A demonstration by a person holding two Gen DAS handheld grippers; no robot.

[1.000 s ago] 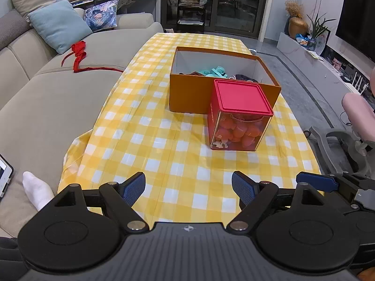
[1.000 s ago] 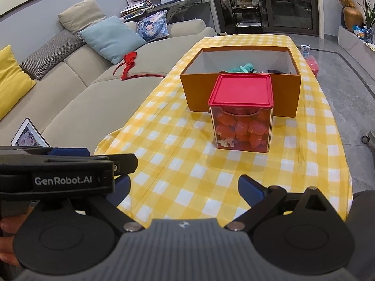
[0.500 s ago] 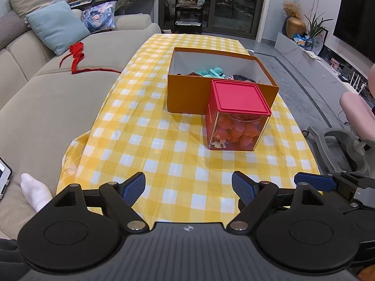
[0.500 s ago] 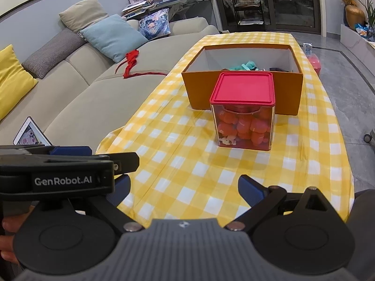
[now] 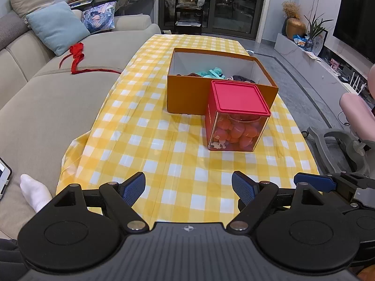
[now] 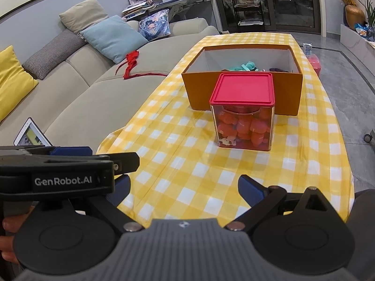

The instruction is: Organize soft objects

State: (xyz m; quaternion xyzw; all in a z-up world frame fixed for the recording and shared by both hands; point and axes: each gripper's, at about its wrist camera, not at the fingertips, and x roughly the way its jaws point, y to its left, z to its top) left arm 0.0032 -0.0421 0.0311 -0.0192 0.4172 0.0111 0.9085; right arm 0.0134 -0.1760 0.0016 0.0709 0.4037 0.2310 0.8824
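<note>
Compared with one second earlier, both wrist views show the clear container [image 5: 236, 117] with the red lid [image 6: 242, 88] and the orange box [image 5: 187, 93] slightly nearer, in unchanged arrangement. The left gripper [image 5: 188, 188] and right gripper [image 6: 184, 188] are spread wide, holding nothing, above the near edge of the yellow checked tablecloth [image 5: 150, 126]. The container stands ahead of both grippers, just in front of the orange box holding soft items [image 6: 246, 66].
</note>
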